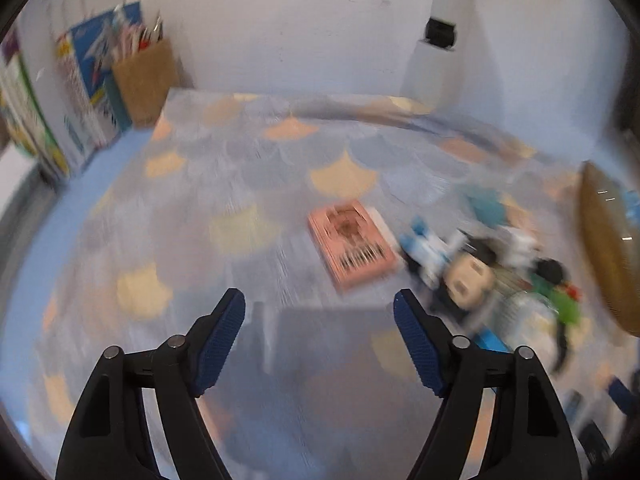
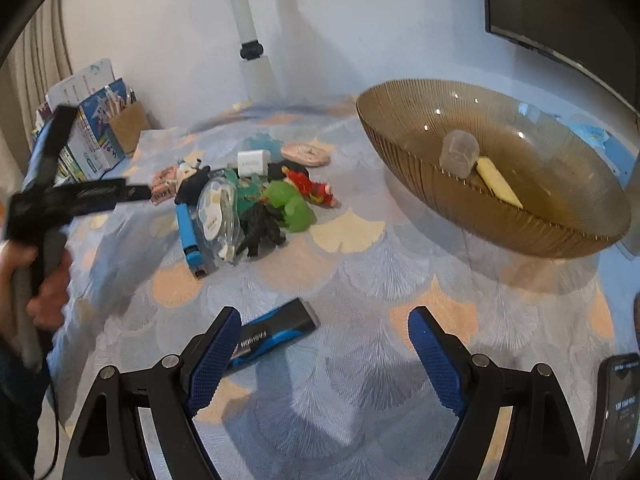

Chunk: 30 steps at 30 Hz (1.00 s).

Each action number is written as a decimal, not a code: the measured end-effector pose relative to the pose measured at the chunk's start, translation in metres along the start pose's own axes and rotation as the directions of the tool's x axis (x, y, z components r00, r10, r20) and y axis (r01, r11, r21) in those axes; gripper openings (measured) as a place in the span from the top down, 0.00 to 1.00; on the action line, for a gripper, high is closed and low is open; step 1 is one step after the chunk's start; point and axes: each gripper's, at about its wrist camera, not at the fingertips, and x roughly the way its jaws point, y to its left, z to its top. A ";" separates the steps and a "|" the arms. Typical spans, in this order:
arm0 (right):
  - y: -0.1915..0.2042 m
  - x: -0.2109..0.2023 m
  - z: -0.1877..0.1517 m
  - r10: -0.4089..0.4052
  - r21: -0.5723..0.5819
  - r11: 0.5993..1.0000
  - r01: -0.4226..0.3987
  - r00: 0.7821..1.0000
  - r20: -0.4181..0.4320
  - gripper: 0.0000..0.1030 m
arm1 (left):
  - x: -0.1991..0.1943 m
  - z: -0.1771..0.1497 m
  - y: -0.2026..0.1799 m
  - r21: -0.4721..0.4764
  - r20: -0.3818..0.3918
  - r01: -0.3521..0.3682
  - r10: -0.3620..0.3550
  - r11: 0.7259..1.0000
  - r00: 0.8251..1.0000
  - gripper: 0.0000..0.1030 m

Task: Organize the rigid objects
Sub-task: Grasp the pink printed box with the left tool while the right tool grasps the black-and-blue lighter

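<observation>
My left gripper (image 1: pixel 320 300) is open over the patterned cloth with nothing between its fingers; this view is blurred. A pink card box (image 1: pixel 352 246) lies just ahead of it, and a pile of small toys (image 1: pixel 480 268) sits to its right. My right gripper (image 2: pixel 324 344) is open too, holding nothing. A black and blue box (image 2: pixel 276 334) lies flat beside its left finger. Farther off the pile shows a green toy (image 2: pixel 292 204), a black figure (image 2: pixel 260 232), a blue tube (image 2: pixel 188 236) and a white box (image 2: pixel 252 162). The amber ribbed bowl (image 2: pixel 460 208) holds a clear container (image 2: pixel 458 154) and a yellow piece (image 2: pixel 498 182).
Books (image 1: pixel 80 92) and a brown box of pens (image 1: pixel 144 80) stand at the cloth's far left corner by the wall. A hand (image 2: pixel 48 280) holds the other gripper's handle at the left. A phone (image 2: pixel 618 400) lies at the near right, with a dark screen (image 2: pixel 560 12) behind the bowl.
</observation>
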 end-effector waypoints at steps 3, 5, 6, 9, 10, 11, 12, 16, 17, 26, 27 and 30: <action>0.000 -0.001 -0.005 0.033 0.036 0.999 -0.031 0.998 -0.060 0.18 | 0.018 0.012 -0.006 0.030 -0.016 0.008 -0.008 1.000 1.000 0.30; 0.002 -0.002 -0.010 0.075 0.070 0.995 -0.069 0.993 -0.086 0.18 | 0.023 0.017 -0.009 0.042 -0.013 0.019 -0.018 0.999 1.000 0.30; 0.004 -0.002 -0.012 0.092 0.079 0.993 -0.084 0.991 -0.102 0.18 | 0.027 0.020 -0.010 0.045 -0.017 0.024 -0.023 0.999 1.000 0.30; 0.017 0.000 -0.012 0.088 0.060 0.995 -0.082 0.989 -0.117 0.18 | 0.037 0.022 -0.014 0.047 -0.032 0.027 -0.025 0.999 0.999 0.31; 0.021 0.002 -0.010 0.102 0.056 0.994 -0.096 0.987 -0.122 0.18 | 0.042 0.022 -0.014 0.046 -0.042 0.033 -0.031 0.998 0.999 0.31; 0.026 0.004 -0.008 0.116 0.053 0.993 -0.109 0.985 -0.130 0.18 | 0.042 0.023 -0.013 0.041 -0.027 0.039 -0.038 0.998 0.999 0.32; 0.030 0.006 -0.006 0.103 0.050 0.994 -0.097 0.986 -0.134 0.18 | 0.042 0.023 -0.013 0.044 -0.027 0.043 -0.042 0.998 0.999 0.33; 0.039 0.016 0.001 0.032 0.028 0.999 -0.029 0.989 -0.142 0.18 | 0.039 0.020 -0.005 0.042 -0.025 0.073 -0.072 0.996 0.997 0.33; 0.040 0.017 0.003 0.025 0.025 0.999 -0.021 0.990 -0.138 0.18 | 0.038 0.018 -0.001 0.036 -0.024 0.076 -0.075 0.996 0.997 0.33; 0.077 0.023 0.002 0.001 -0.133 0.991 -0.015 0.994 -0.108 0.34 | 0.039 0.024 -0.001 0.030 -0.021 0.086 -0.085 0.996 0.996 0.33; 0.076 0.020 0.000 0.002 -0.128 0.992 -0.016 0.994 -0.110 0.34 | 0.041 0.025 -0.002 0.031 -0.023 0.085 -0.085 0.996 0.996 0.33; 0.064 0.009 -0.008 0.015 -0.097 0.995 -0.026 0.994 -0.105 0.34 | 0.044 0.027 -0.008 0.041 -0.007 0.064 -0.064 0.997 0.998 0.46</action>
